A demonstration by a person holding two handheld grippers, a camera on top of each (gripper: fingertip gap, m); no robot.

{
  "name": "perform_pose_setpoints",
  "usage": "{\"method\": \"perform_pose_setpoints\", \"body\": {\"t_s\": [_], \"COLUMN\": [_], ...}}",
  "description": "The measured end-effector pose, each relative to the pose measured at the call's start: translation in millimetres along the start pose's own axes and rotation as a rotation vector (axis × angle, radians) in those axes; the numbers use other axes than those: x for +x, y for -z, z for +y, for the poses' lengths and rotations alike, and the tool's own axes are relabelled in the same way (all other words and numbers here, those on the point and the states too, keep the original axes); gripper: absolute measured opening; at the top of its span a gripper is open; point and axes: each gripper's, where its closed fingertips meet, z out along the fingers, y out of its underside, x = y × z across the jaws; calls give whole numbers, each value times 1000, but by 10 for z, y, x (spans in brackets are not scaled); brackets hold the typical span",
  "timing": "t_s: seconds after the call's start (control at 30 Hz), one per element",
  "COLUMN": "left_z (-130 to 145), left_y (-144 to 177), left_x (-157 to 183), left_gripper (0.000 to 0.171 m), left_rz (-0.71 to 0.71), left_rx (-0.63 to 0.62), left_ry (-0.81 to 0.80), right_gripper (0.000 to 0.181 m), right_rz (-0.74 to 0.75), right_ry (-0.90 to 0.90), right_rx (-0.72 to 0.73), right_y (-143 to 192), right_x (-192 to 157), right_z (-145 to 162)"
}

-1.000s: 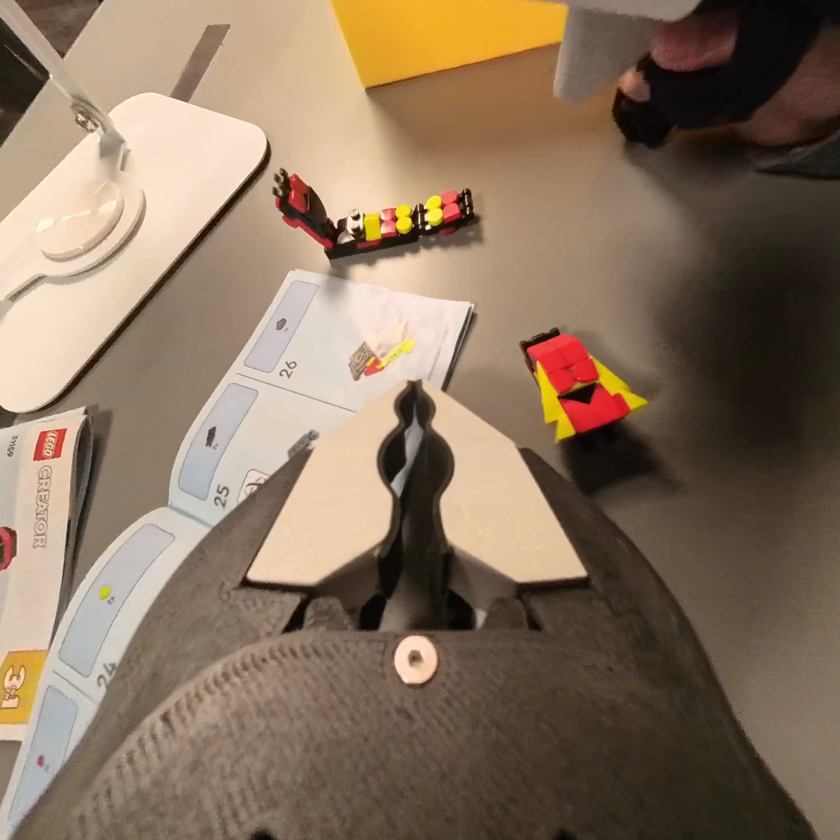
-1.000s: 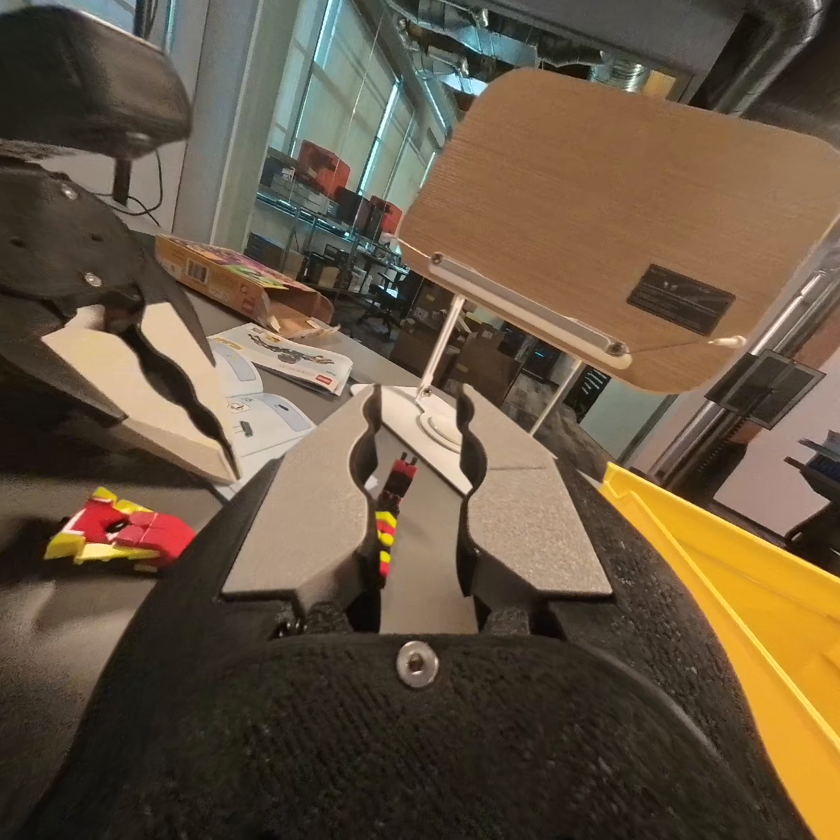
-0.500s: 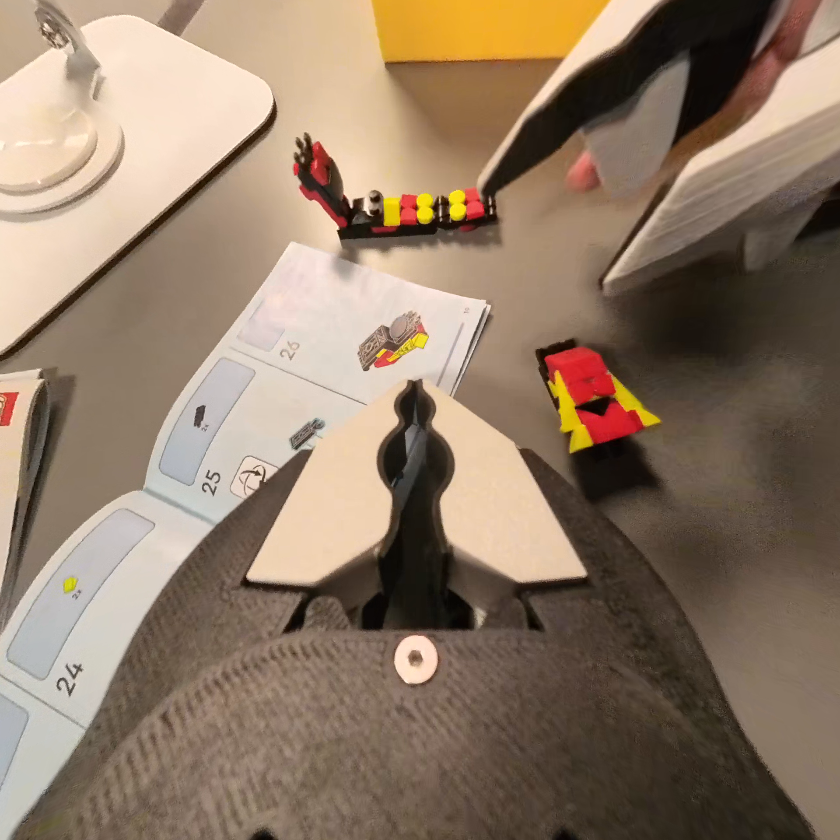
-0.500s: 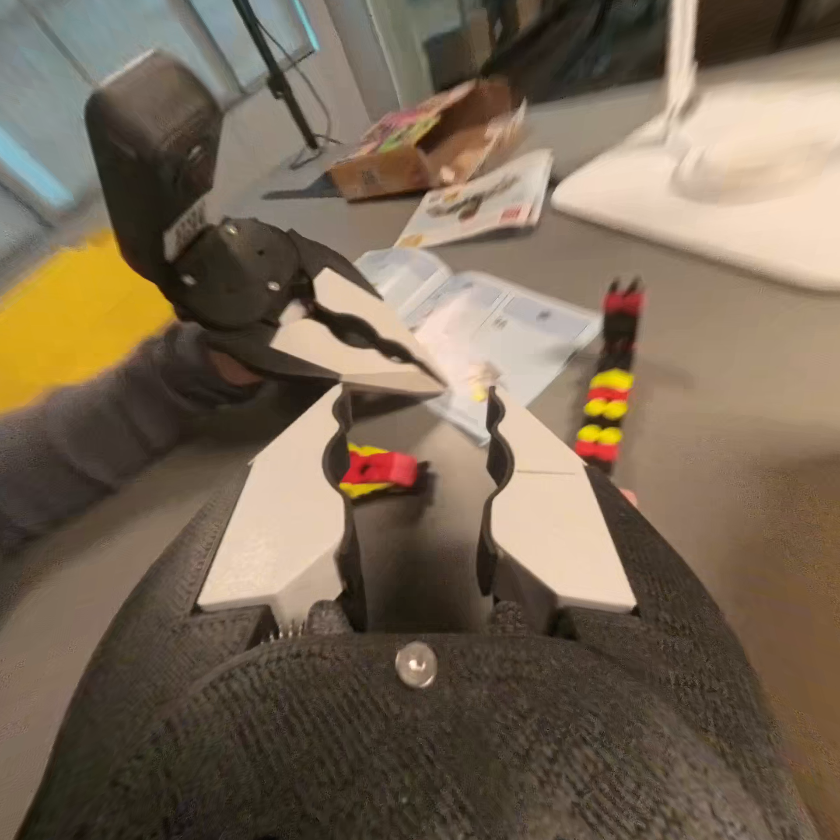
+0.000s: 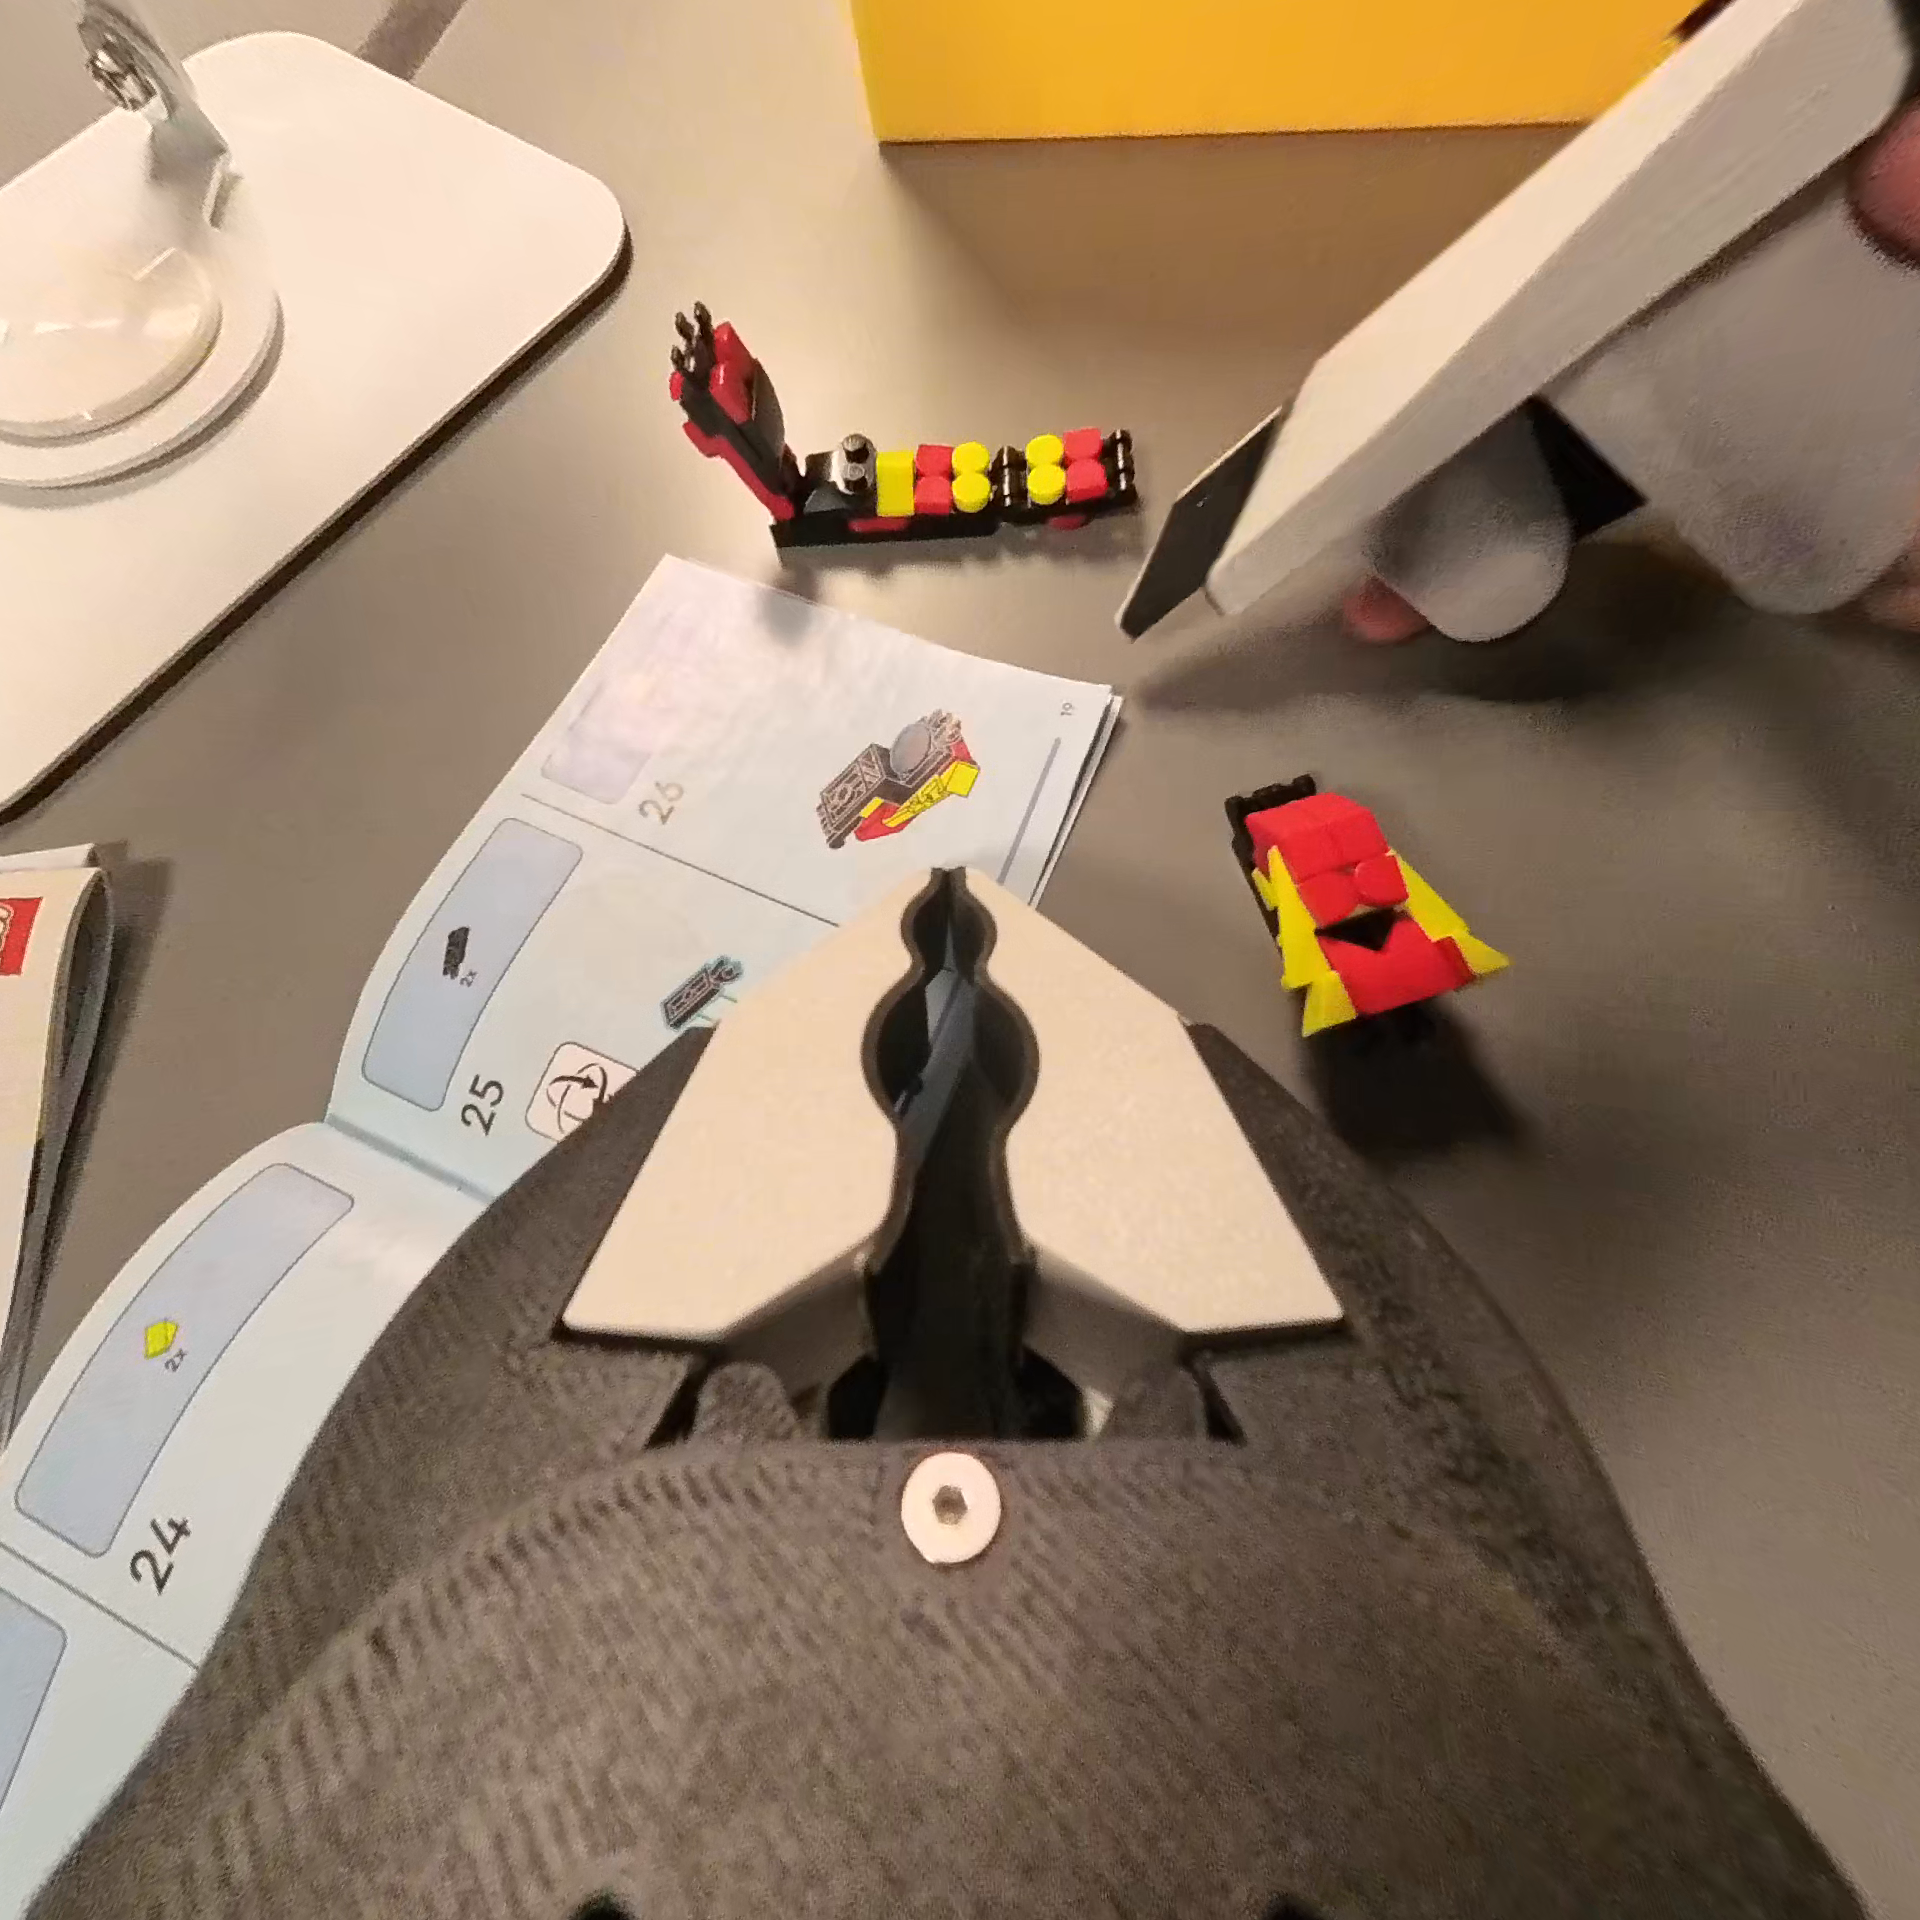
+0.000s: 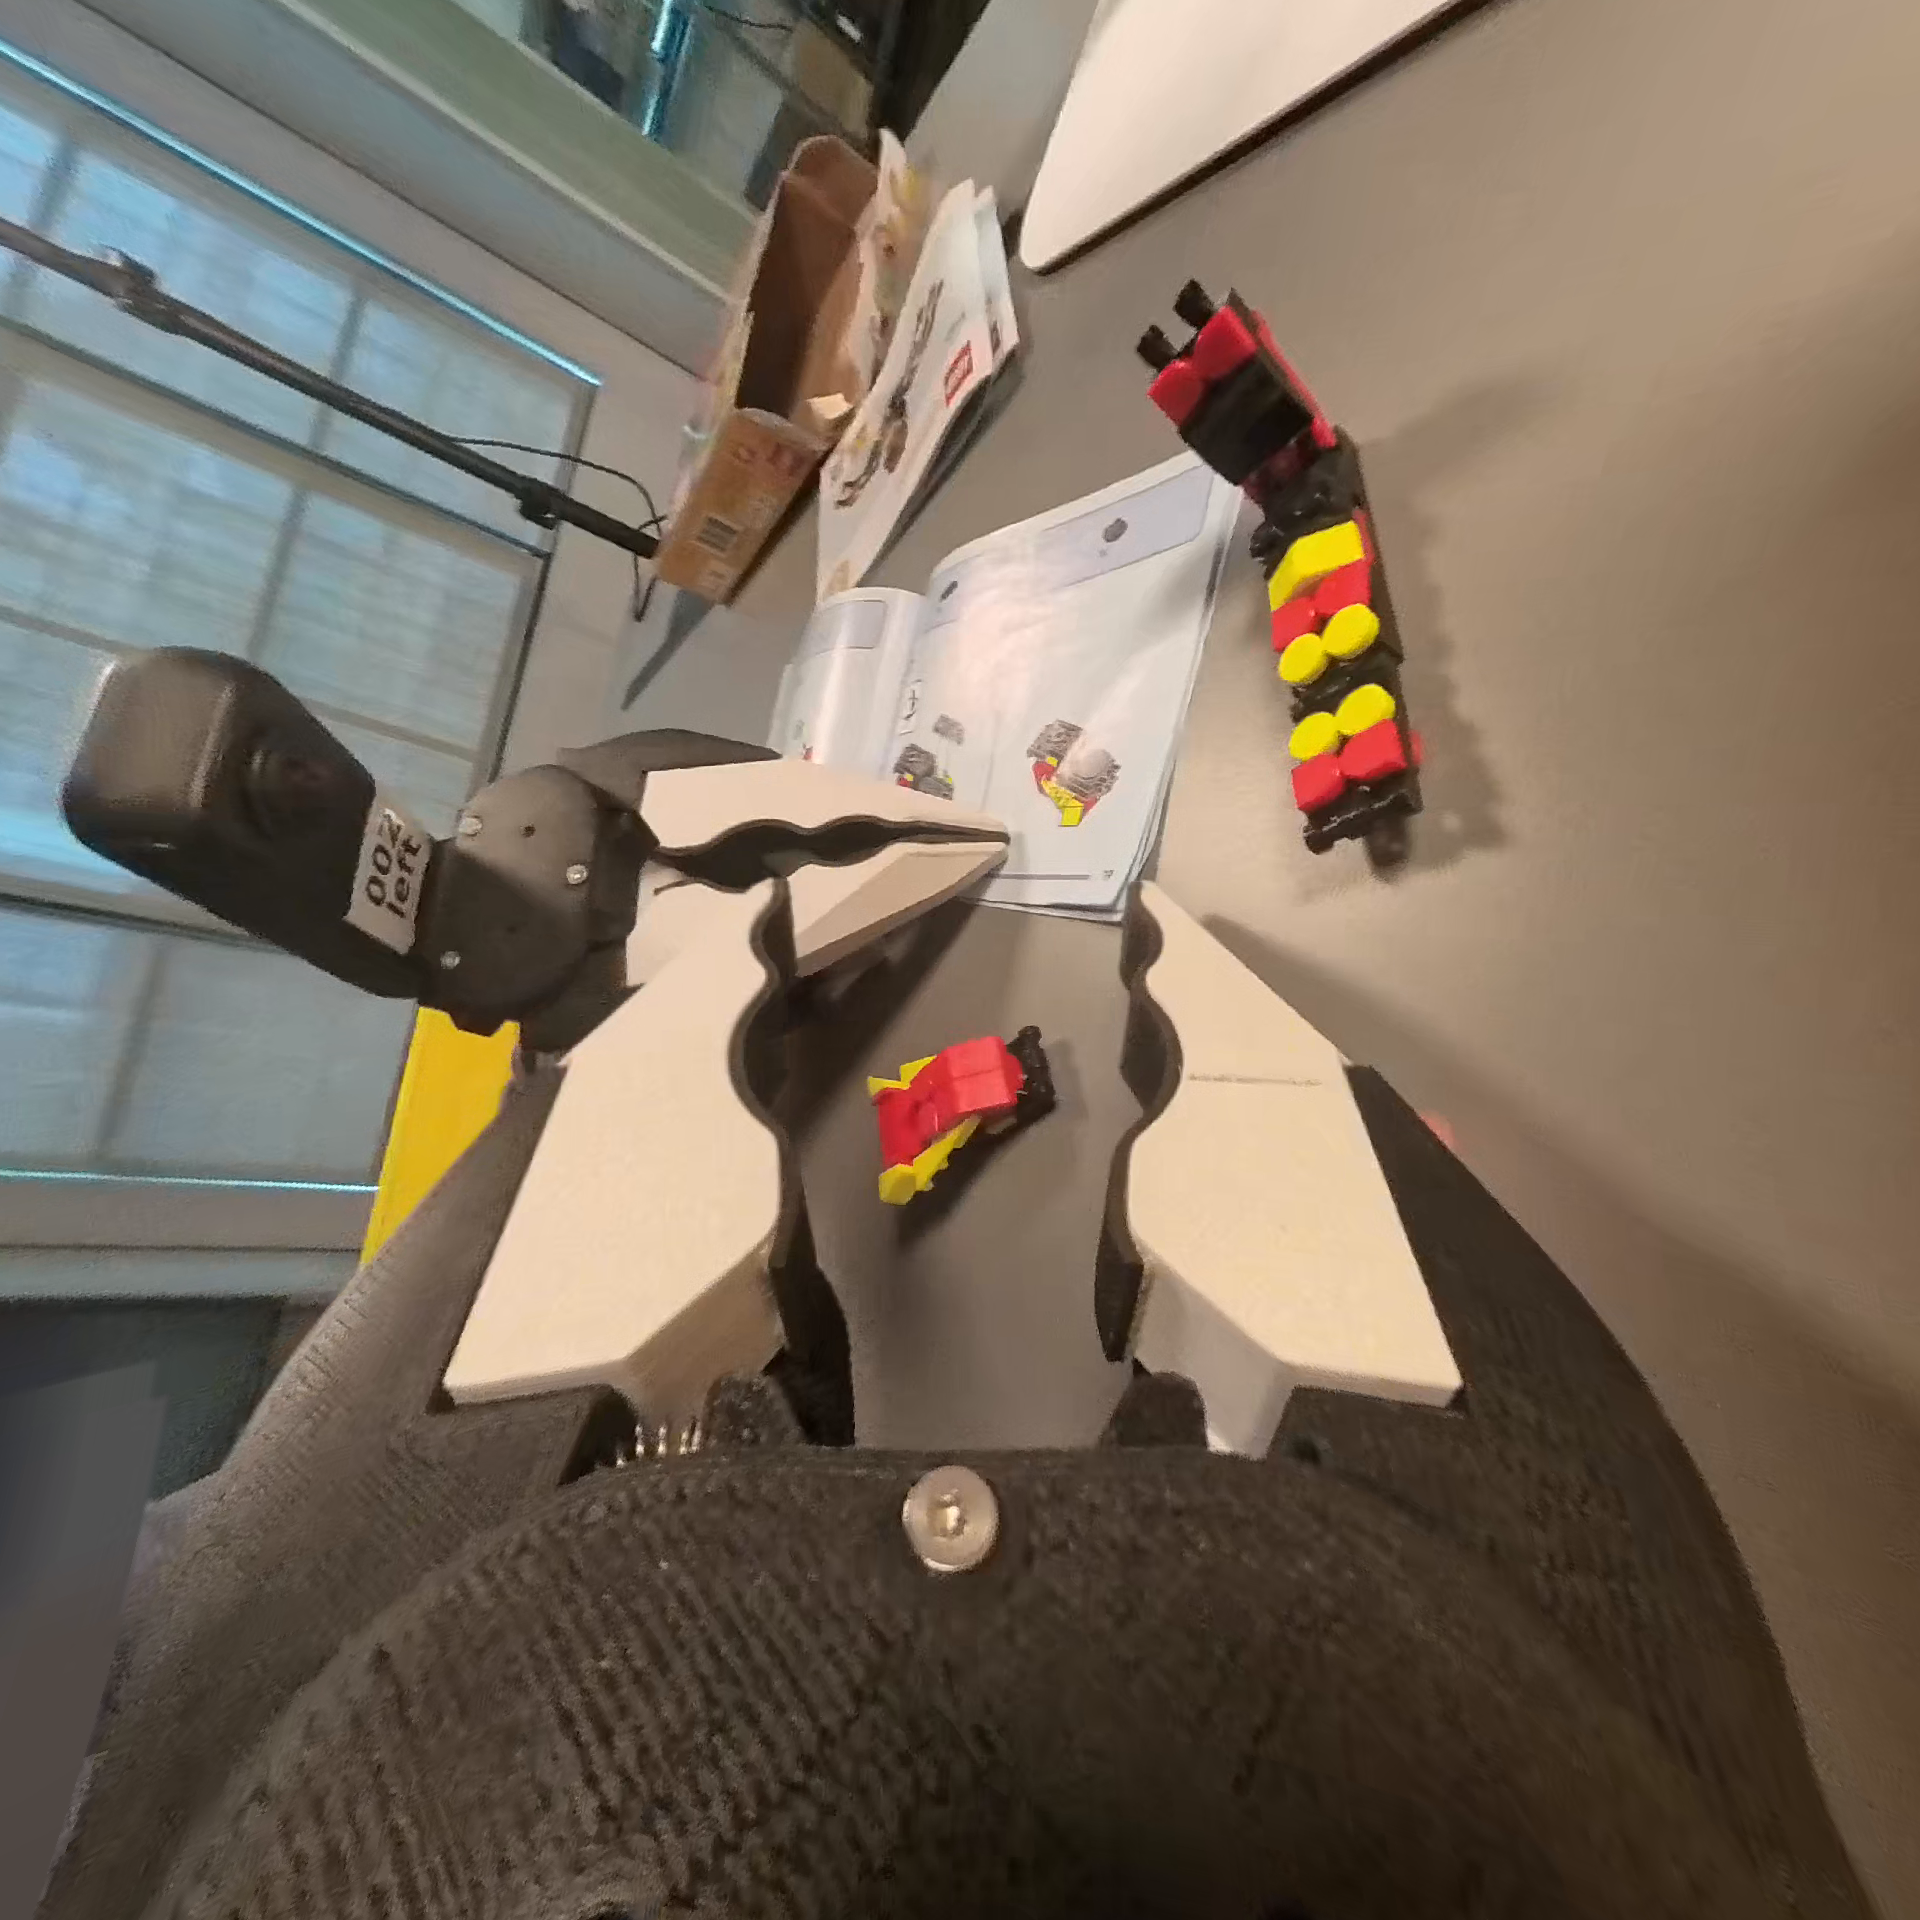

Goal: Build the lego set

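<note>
Right hand-held gripper [image 6: 951, 914] spread around blocky red-yellow lego piece [image 6: 961, 1112] on matte grey table [image 6: 1610, 935]; left hand-held gripper [image 5: 951, 883] pressed together, empty.

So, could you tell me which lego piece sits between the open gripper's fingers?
The small red-and-yellow piece, framed by the right gripper; the long strip lies apart.

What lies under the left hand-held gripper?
The open instruction booklet lies under the left hand-held gripper. The gripper covers part of its near pages, so those steps cannot be seen.
</note>
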Motion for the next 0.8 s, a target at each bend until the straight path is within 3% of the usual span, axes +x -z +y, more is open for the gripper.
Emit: {"method": "perform_pose_setpoints", "body": {"t_s": [0.8], "left_z": [-1], "left_y": [-1], "left_x": [1], "left_gripper": [0], "left_rz": [4], "left_rx": [0], "left_ry": [5], "right_gripper": [60], "right_rz": [48], "right_ry": [-16], "right_rx": [-13], "right_y": [-131], "right_x": [5], "right_z": [13]}}
